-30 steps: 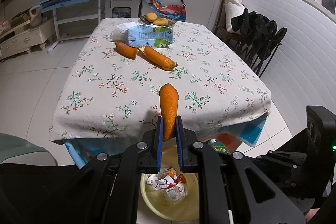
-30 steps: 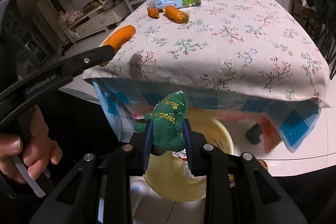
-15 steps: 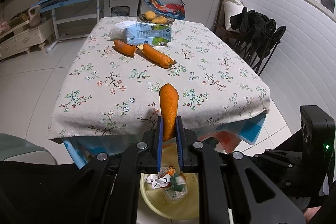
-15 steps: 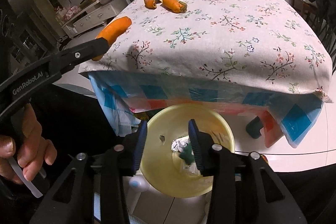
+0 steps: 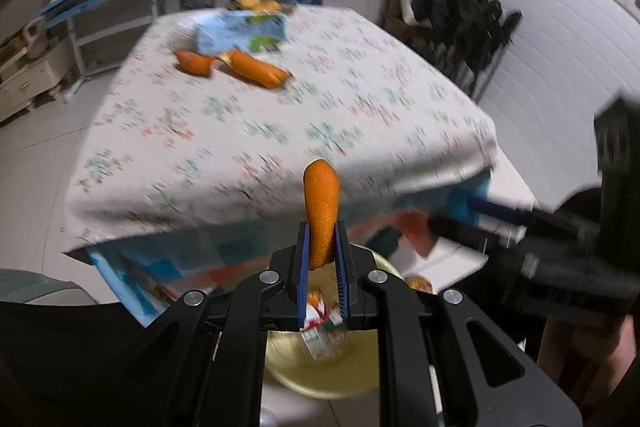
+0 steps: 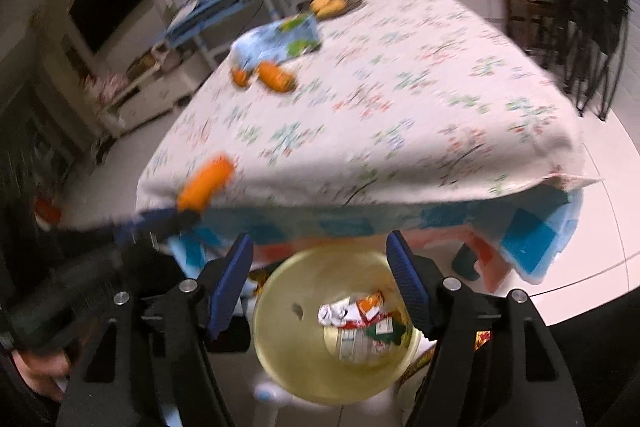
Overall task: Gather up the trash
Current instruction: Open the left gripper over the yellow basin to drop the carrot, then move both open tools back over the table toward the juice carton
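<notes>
My left gripper (image 5: 322, 239) is shut on a long orange peel (image 5: 321, 211), which sticks up above the jaws over the table's near edge; the same orange peel (image 6: 206, 183) shows at the left in the right wrist view. Below stands a yellow bin (image 6: 288, 331) on the floor, holding crumpled wrappers (image 6: 356, 311) and a green wrapper (image 6: 394, 333). My right gripper (image 6: 324, 267) hangs over the bin, its jaws opening with nothing between them. In the left wrist view the yellow bin (image 5: 320, 379) lies under the fingers.
The table with a flowered cloth (image 5: 280, 131) carries two more orange peels (image 5: 260, 69), a blue-green carton (image 5: 240, 31) and a plate of fruit (image 5: 256, 3). Dark chairs (image 5: 460, 23) stand to the right. A person's hand (image 6: 36, 371) holds the left gripper's handle.
The right gripper let go of the green wrapper, which dropped into the bin, and its jaws widened. The left gripper with the peel shifted toward the table's near edge above the bin.
</notes>
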The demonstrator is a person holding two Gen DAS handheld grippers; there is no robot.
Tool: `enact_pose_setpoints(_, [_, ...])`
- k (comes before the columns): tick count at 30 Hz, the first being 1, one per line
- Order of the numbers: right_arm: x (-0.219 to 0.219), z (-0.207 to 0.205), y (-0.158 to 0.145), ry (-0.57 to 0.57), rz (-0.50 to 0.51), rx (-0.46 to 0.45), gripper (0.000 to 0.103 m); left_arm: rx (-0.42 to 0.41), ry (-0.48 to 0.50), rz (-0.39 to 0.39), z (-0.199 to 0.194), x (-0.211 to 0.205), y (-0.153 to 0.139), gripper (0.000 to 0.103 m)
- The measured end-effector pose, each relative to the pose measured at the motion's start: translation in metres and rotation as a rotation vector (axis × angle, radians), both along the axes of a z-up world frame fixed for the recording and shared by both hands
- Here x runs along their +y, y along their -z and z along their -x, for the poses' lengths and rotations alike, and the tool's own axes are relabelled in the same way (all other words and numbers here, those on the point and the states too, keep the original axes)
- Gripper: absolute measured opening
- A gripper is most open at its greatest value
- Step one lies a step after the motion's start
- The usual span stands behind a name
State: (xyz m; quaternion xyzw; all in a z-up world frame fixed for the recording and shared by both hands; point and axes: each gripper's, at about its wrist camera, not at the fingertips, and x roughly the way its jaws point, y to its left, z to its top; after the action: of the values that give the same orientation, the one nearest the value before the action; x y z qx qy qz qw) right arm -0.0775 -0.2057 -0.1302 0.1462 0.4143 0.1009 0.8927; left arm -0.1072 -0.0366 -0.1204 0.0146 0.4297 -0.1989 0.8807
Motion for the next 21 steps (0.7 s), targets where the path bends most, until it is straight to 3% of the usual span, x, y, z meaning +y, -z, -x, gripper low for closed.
enact_pose_setpoints(5, [-0.013,0.004,-0.008,0.06,-0.019,-0.046,0.074,0.072,0.092,-0.041,0.008,-0.018,0.016,0.015])
enact_pose_setpoints(9, [-0.014,0.002,-0.008,0.062,-0.025,-0.046,0.075,0.098,0.118,-0.064,0.011,-0.024,0.022,0.032])
enact_pose_setpoints(13, [-0.016,0.003,-0.009,0.073,-0.025,-0.055,0.076,0.062,0.093,-0.093,0.011,-0.024,0.018,0.053])
enact_pose_setpoints(19, [-0.016,0.004,-0.012,0.088,-0.005,-0.073,0.079,-0.075,-0.025,-0.13,0.009,-0.011,0.0,0.073])
enact_pose_setpoints(21, [-0.015,0.004,-0.012,0.087,0.006,-0.081,0.079,-0.108,-0.071,-0.135,0.007,-0.004,-0.005,0.075])
